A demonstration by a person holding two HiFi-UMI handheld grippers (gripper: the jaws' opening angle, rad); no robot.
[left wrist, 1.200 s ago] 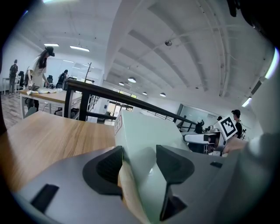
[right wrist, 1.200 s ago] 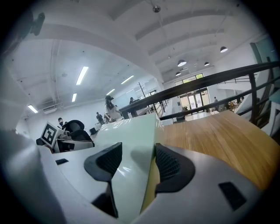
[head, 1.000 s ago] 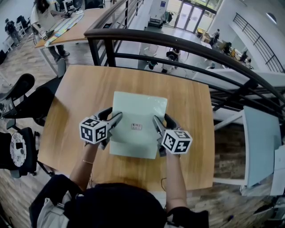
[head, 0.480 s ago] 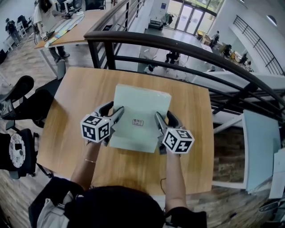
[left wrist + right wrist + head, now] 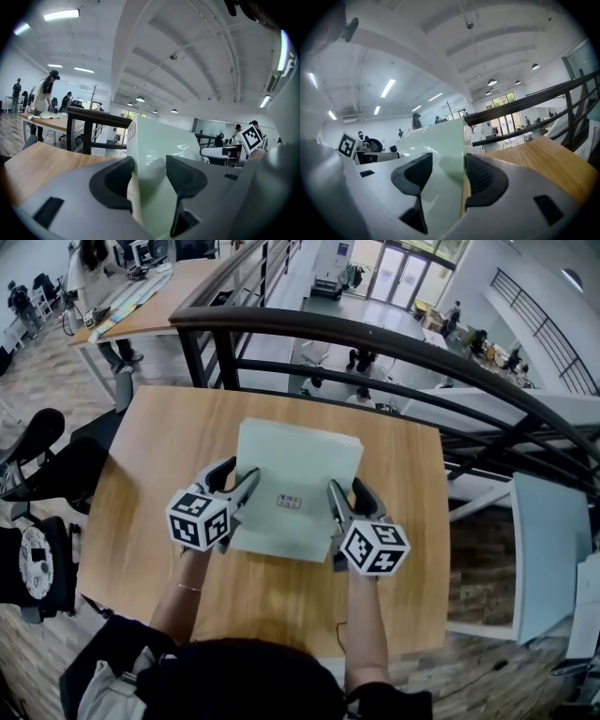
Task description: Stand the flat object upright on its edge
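A flat pale green box (image 5: 292, 460) with a small label (image 5: 290, 502) is over the wooden table (image 5: 141, 446), its far edge lifted so it tilts toward me. My left gripper (image 5: 239, 480) is shut on its left edge. The left gripper view shows the box (image 5: 161, 140) pinched between both pads (image 5: 117, 177). My right gripper (image 5: 347, 495) holds the right edge, its jaws still closing. In the right gripper view the box (image 5: 436, 140) fills the gap, with both pads (image 5: 480, 176) against it.
A black metal railing (image 5: 375, 334) runs just behind the table's far edge, with a drop to a lower floor beyond. Black office chairs (image 5: 37, 456) stand left of the table. Another desk (image 5: 141, 301) with a person at it is far left.
The box's far edge has risen, so it tilts more steeply toward me. Both grippers have stayed on its side edges and shifted slightly nearer to me.
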